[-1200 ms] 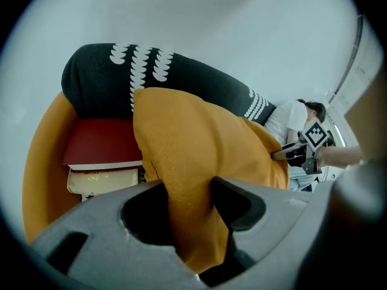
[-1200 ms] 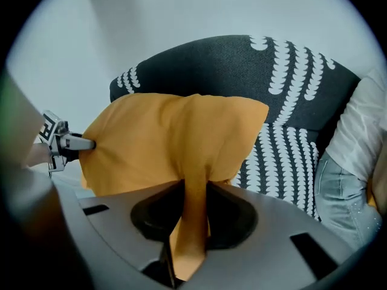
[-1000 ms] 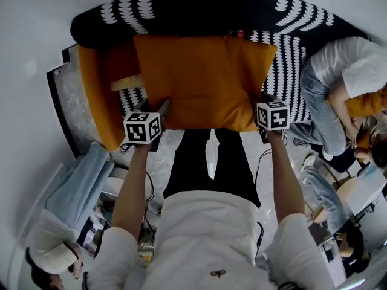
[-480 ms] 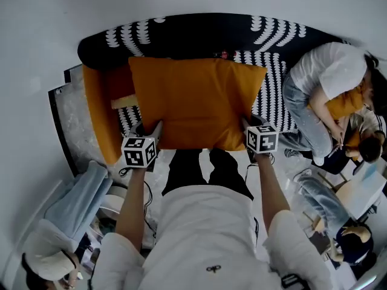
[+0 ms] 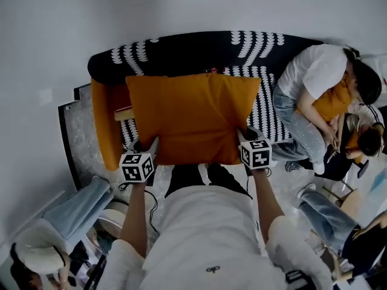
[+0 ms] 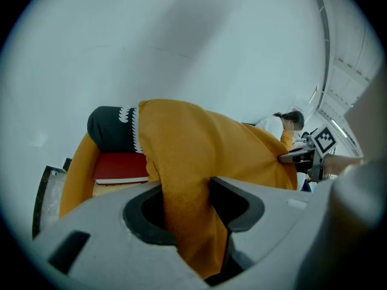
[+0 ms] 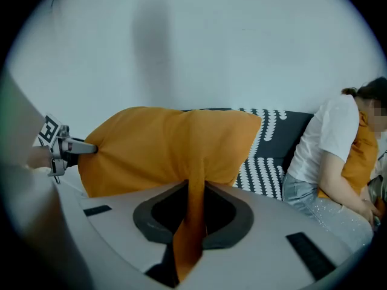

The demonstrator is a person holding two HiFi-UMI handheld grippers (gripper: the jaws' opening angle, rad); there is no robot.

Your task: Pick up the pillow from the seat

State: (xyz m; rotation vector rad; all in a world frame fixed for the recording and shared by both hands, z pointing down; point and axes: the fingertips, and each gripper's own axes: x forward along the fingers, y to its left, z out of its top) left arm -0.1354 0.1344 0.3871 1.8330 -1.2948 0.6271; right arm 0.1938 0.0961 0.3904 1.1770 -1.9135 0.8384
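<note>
Left tongs (image 5: 153,144) and right tongs (image 5: 241,136), just tightening, are pinching the soft, likely light pillow (image 5: 190,116) at its near corners.

Pillow (image 5: 190,116) over the sofa (image 5: 199,50) seat
The pillow hangs by its near corners between the left gripper (image 5: 153,145) and the right gripper (image 5: 241,136); a person (image 5: 308,83) sits at the sofa's right end
</note>
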